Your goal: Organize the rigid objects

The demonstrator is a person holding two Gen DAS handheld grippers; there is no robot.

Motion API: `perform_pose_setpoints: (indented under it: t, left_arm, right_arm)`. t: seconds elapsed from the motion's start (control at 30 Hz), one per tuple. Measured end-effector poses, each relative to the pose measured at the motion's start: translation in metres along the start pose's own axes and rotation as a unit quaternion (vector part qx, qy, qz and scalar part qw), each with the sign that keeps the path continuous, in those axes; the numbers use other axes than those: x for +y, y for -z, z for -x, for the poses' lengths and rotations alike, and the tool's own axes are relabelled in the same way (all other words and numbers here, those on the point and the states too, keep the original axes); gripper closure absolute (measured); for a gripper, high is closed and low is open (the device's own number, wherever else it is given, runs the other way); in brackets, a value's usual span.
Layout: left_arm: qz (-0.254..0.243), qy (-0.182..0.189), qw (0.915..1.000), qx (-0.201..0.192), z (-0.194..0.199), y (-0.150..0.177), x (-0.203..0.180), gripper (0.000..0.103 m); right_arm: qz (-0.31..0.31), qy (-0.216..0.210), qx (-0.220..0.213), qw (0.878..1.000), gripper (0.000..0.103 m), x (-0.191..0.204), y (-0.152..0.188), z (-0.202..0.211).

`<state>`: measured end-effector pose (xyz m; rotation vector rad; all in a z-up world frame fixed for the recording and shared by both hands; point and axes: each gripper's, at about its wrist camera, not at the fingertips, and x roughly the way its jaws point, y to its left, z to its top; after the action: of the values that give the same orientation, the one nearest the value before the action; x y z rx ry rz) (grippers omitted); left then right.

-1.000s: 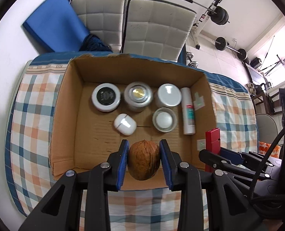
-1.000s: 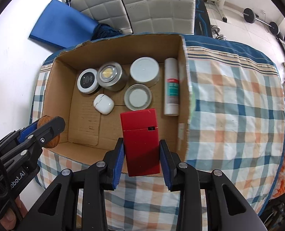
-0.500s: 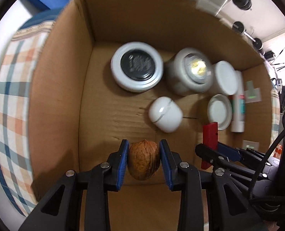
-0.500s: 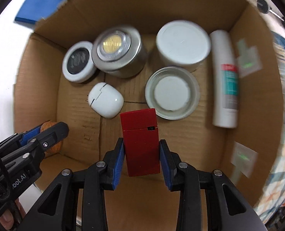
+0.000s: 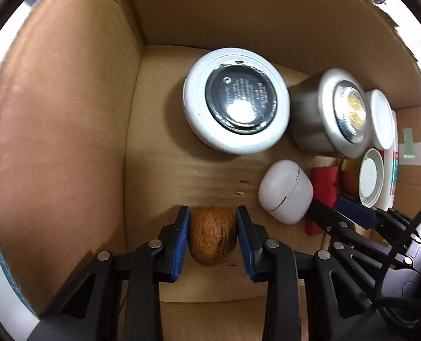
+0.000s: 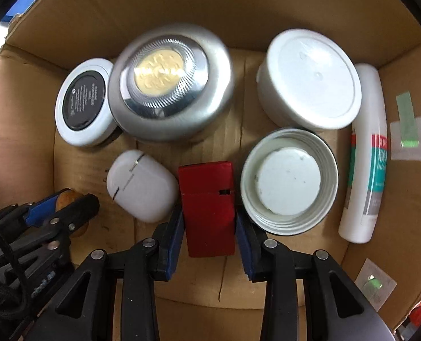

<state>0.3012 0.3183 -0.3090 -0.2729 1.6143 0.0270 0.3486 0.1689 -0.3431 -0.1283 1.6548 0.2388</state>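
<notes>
Walnut [image 5: 212,237] pinched in left gripper [image 5: 212,238], low inside cardboard box [image 5: 54,142], near its left wall. Red case [image 6: 207,207] clamped in right gripper [image 6: 207,227], btwn white earbud case [image 6: 142,189] and open white lid [image 6: 288,180]. Far row in box: black-topped white jar [image 6: 82,102], silver tin w/ gold centre [image 6: 168,85], white tub [image 6: 310,81]; white tube [image 6: 366,153] lies along right wall. Right view shows tub, lid and tube in full; left view only slivers at far right.

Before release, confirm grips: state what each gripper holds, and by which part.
Left gripper holds the walnut, pads on its two opposite sides. Right gripper holds the red box, pads on the long sides of its lower half.
</notes>
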Motion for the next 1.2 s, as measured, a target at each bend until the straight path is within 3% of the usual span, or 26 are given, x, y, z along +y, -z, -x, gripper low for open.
perform_pose_setpoints:
  t: [0.2, 0.4, 0.5, 0.7, 0.77, 0.83, 0.97, 1.07, 1.2]
  left_arm:
    - [0.003, -0.005, 1.0000, -0.003, 0.003, -0.002, 0.005, 0.073]
    - [-0.006, -0.035, 0.9993, -0.010, 0.011, 0.001, -0.005, 0.062]
    - [-0.006, -0.035, 0.9993, -0.013, 0.020, 0.005, -0.003, 0.059]
    - [-0.011, -0.039, 0.9984, -0.039, 0.049, 0.019, -0.013, 0.043]
    - [-0.007, -0.032, 0.9980, -0.054, 0.063, 0.022, -0.014, 0.027]
    - [-0.007, -0.020, 0.9973, -0.070, 0.076, 0.030, -0.017, 0.019]
    - [-0.014, -0.035, 0.9947, -0.096, 0.098, 0.041, -0.030, 0.000]
    - [-0.015, -0.036, 0.9937, -0.105, 0.107, 0.044, -0.033, 0.000]
    - [-0.018, -0.040, 0.9920, -0.118, 0.112, 0.060, -0.043, 0.000]
  right_arm:
    - [-0.007, 0.006, 0.008, 1.000, 0.065, 0.003, -0.008, -0.002]
    - [-0.016, 0.013, 0.016, 1.000, 0.039, 0.008, -0.016, 0.000]
    - [-0.019, 0.017, 0.013, 1.000, 0.033, 0.000, -0.010, 0.007]
    - [-0.020, 0.016, -0.003, 1.000, 0.030, -0.006, 0.002, 0.038]
    - [-0.019, 0.019, -0.014, 1.000, 0.026, -0.011, 0.008, 0.052]
    - [-0.017, 0.022, -0.026, 0.999, 0.020, -0.015, 0.017, 0.062]
    - [-0.018, 0.019, -0.043, 0.999, 0.016, -0.022, 0.032, 0.083]
    - [-0.019, 0.017, -0.053, 0.998, 0.002, -0.024, 0.042, 0.096]
    - [-0.020, 0.025, -0.068, 0.997, 0.000, -0.030, 0.061, 0.110]
